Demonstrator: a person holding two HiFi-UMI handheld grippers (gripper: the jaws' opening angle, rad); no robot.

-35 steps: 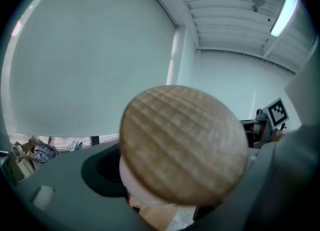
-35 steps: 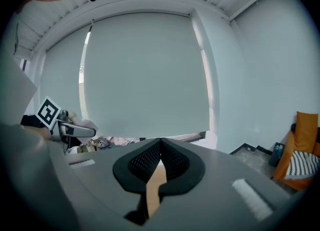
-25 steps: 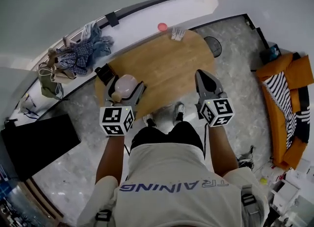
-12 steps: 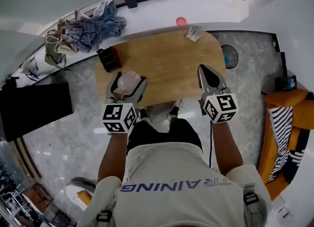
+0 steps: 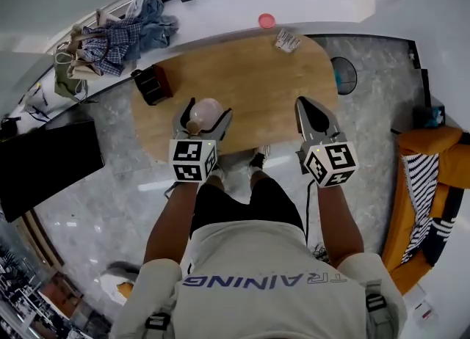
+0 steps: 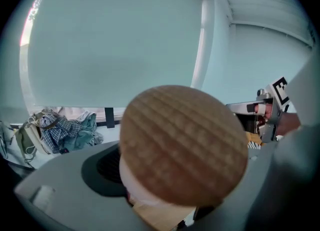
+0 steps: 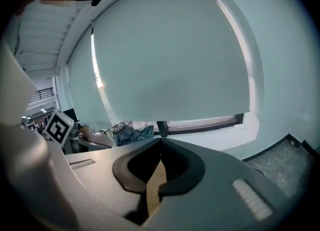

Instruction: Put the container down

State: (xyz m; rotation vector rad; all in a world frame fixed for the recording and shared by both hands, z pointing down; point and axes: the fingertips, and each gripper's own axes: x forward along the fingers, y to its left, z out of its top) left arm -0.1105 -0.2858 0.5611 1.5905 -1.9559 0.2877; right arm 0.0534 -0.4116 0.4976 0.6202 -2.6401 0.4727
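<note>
The container [image 5: 208, 110], a pale jar with a wooden lid [image 6: 182, 145], is pinched between the wide-set jaws of the left gripper [image 5: 204, 119], over the table [image 5: 257, 73] just inside its near edge; I cannot tell whether it touches the wood. The step in hand looks like the set-down, which calls for lowering it upright and then letting go. The right gripper [image 5: 307, 106] is pressed together and empty, a black box [image 5: 152, 84] sits to the left, and bare table lies ahead.

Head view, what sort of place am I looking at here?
Probably a lounge or living-room-like space: an oval wooden table on a marbled floor, an orange sofa with a striped cushion at the right, and clothes piled on a window ledge.
</note>
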